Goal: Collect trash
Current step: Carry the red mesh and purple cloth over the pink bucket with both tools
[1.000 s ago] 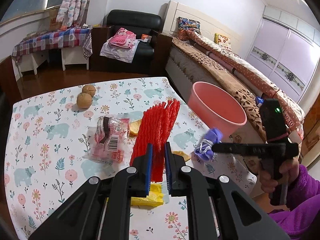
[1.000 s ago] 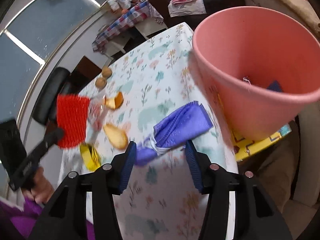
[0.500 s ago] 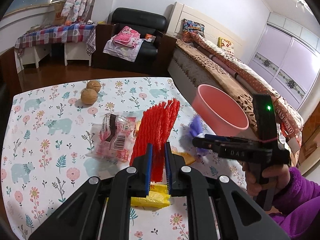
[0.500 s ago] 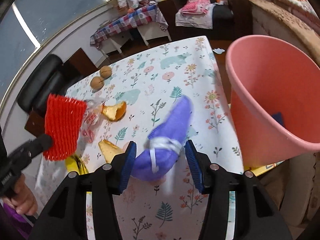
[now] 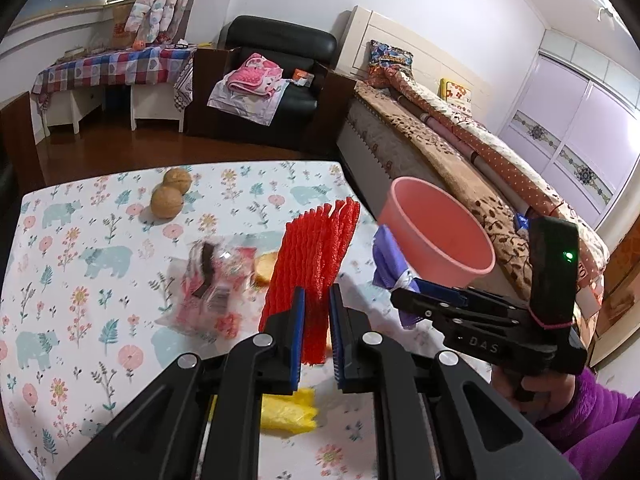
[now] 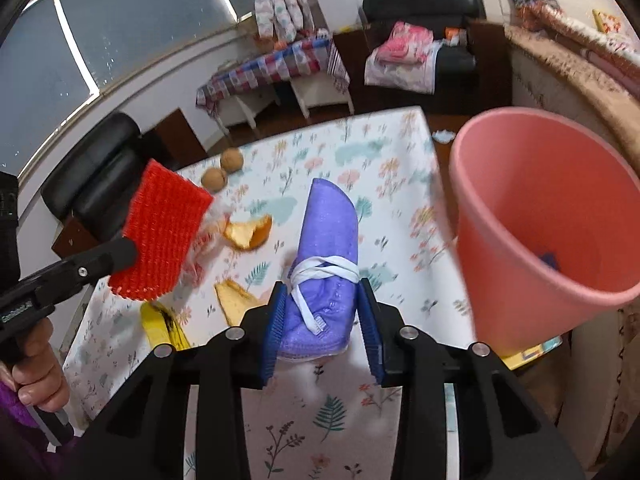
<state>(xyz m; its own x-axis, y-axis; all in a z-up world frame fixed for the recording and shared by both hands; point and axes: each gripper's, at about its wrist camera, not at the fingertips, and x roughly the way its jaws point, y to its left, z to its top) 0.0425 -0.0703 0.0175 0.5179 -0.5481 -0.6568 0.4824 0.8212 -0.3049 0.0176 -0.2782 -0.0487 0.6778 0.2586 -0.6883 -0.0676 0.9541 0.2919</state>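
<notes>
My left gripper [image 5: 316, 332] is shut on a red foam fruit net [image 5: 320, 252] and holds it above the table; it also shows in the right wrist view [image 6: 160, 236]. My right gripper [image 6: 320, 328] is shut on a rolled purple face mask [image 6: 326, 264] with white straps, held upright above the table; the mask shows in the left wrist view [image 5: 390, 264]. A pink bucket [image 6: 540, 220] stands off the table's right edge, also visible in the left wrist view [image 5: 436, 232].
On the floral tablecloth [image 5: 80, 280] lie a crumpled clear wrapper [image 5: 212, 284], orange peel pieces [image 6: 248, 232], a yellow wrapper [image 5: 288, 408] and two walnuts [image 5: 166, 202]. A bed [image 5: 460, 152] stands beyond the bucket, a black armchair [image 5: 276, 64] at the back.
My right gripper has swung the purple mask from lying sideways to upright and lifted it off the table, closer to the bucket. The left gripper holds the red net steady and has risen slightly.
</notes>
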